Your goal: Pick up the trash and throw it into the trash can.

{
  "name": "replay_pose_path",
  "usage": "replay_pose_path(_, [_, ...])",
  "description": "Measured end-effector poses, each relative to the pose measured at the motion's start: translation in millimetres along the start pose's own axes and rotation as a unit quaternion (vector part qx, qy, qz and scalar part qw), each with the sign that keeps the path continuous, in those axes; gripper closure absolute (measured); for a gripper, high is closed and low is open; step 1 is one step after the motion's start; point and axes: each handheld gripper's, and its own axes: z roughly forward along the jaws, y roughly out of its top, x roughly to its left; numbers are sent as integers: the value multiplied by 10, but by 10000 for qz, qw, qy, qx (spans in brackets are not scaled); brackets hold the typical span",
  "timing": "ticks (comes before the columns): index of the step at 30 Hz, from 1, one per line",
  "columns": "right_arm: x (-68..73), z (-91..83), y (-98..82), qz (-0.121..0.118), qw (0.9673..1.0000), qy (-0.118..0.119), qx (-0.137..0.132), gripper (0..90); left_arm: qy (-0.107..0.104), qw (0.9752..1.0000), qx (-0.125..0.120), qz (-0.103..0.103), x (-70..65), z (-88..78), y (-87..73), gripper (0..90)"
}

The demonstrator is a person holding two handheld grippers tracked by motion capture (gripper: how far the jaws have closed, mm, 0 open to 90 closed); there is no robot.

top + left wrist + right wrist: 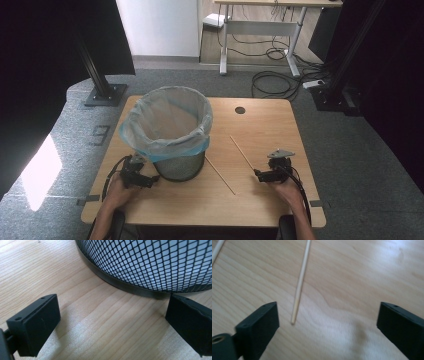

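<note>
Between spread right fingers (pixel 259 327), stick tip (pixel 293 320).

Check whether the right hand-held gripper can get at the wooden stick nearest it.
Probably yes. The right hand-held gripper has its jaws wide apart, the stick ends just ahead between them, and bare table surrounds it with nothing in between.

bin (pixel 170 135) left on table (pixel 260 195) | two sticks (pixel 243 152) right of it
</note>
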Motion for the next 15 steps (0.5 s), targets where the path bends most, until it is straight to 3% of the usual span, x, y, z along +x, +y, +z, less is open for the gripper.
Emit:
replay_pose_path(4, [41,144,101,-276,9990,310,181,141,0,10000,1,1,0,0,0,0])
replay_pose_path(6, [56,173,115,-303,9989,299,200,167,1,10000,1,-1,0,0,0,0])
replay_pose_path(9, [79,236,151,-324,9986,286,310,296,2,10000,-1,-3,0,0,0,0])
replay_pose_path(10, [79,241,161,-277,9986,318,305,357,2,10000,0,-3,0,0,0,0])
replay_pose_path(11, [75,237,176,-126,9989,314,322,482,1,10000,0,-3,0,0,0,0])
replay_pose_path(12, [75,237,176,-126,9989,314,322,482,1,10000,-1,-4,0,0,0,0])
replay_pose_path(15, [80,215,175,18,9992,222,338,656,1,10000,-1,-4,-1,0,0,0])
